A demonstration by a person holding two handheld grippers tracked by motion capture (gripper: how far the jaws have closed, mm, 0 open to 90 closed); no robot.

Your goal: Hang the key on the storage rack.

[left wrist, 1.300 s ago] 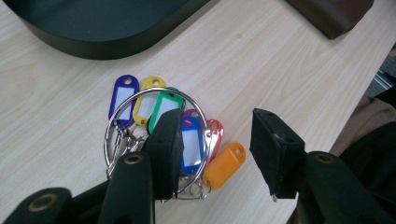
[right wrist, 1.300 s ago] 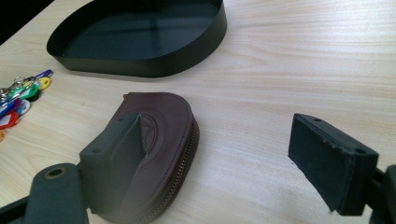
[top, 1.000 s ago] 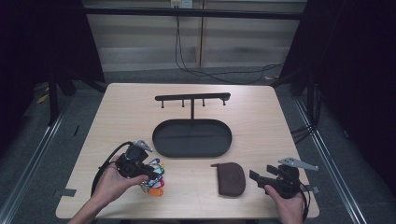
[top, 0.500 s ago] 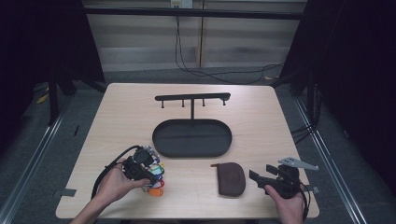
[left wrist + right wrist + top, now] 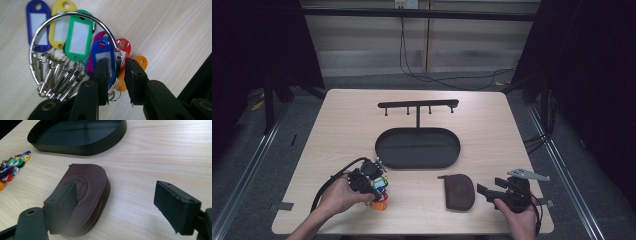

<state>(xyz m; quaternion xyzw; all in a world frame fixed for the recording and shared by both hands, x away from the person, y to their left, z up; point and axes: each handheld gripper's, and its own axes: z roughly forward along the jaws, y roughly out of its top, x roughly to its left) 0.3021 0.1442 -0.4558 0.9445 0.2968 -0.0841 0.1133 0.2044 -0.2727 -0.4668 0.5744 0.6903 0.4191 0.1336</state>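
A metal key ring (image 5: 72, 14) carrying several coloured tags (image 5: 78, 37) and clips lies flat on the wooden table. My left gripper (image 5: 116, 65) points down at it with one jaw on each side of the ring's wire. A narrow gap remains between the jaws, so it is open. From above, the left gripper (image 5: 373, 186) covers part of the tags (image 5: 381, 189). A brown zipped leather pouch (image 5: 460, 191) lies right of them. My right gripper (image 5: 487, 188) rests wide open just right of the pouch (image 5: 87, 182), its near jaw in front of the pouch, nothing between the right gripper (image 5: 116, 190) jaws.
A black oval tray (image 5: 384, 150) sits mid-table, with a black hook rack (image 5: 418, 105) standing behind it. The tray wall (image 5: 82, 148) lies beyond the pouch. Cables trail from both grippers. The table's front edge is close to both hands.
My left gripper has slid a little right and toward the front edge, settling over the key ring. The right gripper and pouch have not moved.
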